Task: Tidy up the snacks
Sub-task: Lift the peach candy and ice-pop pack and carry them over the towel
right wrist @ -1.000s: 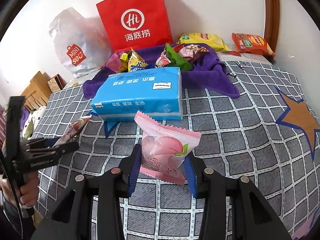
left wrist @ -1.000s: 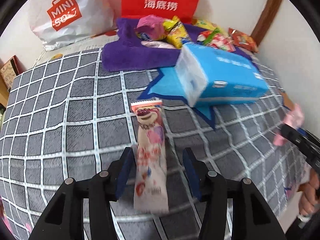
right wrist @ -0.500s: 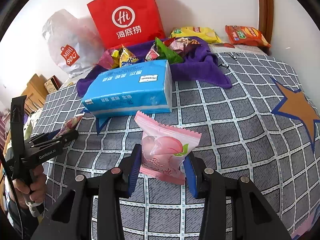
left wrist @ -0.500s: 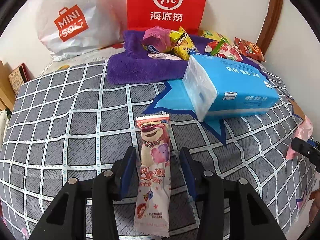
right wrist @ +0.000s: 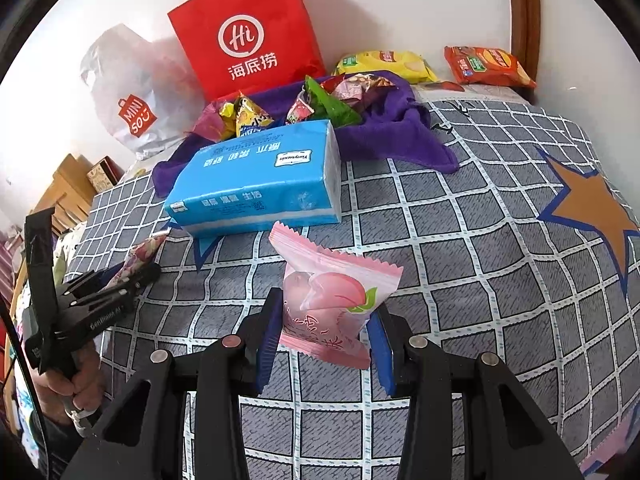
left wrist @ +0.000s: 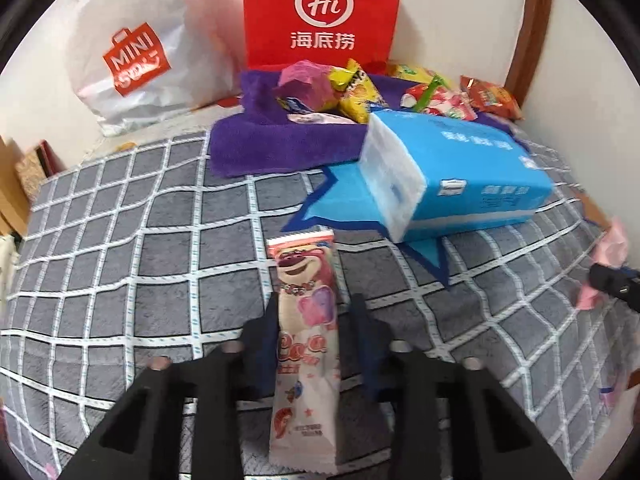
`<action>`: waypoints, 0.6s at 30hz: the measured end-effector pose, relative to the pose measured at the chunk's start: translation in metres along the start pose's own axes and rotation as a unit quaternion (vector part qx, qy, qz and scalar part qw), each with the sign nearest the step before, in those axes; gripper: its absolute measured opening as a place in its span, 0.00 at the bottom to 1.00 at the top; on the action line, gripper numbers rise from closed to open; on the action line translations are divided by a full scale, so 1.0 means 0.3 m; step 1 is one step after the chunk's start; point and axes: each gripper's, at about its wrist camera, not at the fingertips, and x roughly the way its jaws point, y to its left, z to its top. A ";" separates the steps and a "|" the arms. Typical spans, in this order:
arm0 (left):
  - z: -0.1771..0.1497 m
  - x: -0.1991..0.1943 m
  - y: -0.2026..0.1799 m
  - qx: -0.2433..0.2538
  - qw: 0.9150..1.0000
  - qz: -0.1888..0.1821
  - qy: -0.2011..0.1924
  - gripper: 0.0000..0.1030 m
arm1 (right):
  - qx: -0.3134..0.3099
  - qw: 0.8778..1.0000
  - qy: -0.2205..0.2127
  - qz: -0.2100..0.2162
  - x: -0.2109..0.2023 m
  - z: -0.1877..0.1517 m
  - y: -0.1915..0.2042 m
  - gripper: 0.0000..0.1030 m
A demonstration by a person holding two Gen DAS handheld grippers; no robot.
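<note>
Left gripper [left wrist: 314, 320] pinching long bear-print snack packet [left wrist: 306, 336] over checked bedspread [left wrist: 120, 272]; right gripper [right wrist: 322, 324] clamping pink peach snack bag [right wrist: 332, 300], hanging just before blue tissue pack [right wrist: 260, 184].

A home bedroom — a bed under a grey checked quilt [right wrist: 460, 240], shopping bags [right wrist: 248, 28] against the far wall, wooden furniture [right wrist: 68, 192] at left.

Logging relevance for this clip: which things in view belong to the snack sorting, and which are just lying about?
Part of the job:
- bear snack bar, in the left tongs
- peach snack pack, in the right tongs
- snack pile on the purple towel

Lying about:
- blue tissue pack
- red paper bag
- white plastic bag
</note>
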 end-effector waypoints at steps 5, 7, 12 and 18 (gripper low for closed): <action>0.000 -0.018 0.028 -0.023 1.000 -0.012 0.012 0.19 | -0.004 1.000 -0.003 0.000 -0.008 0.003 0.009 0.40; -0.001 -0.034 0.033 -0.029 0.999 -0.017 0.013 0.19 | -0.008 1.000 -0.006 0.000 -0.015 0.007 0.013 0.40; 0.013 -0.113 0.015 -0.029 0.999 -0.039 0.003 0.20 | -0.010 1.000 -0.012 0.004 -0.032 0.021 0.022 0.40; 0.069 -0.191 -0.037 -0.018 0.997 -0.072 -0.009 0.20 | -0.020 0.999 -0.025 0.009 -0.066 0.055 0.048 0.40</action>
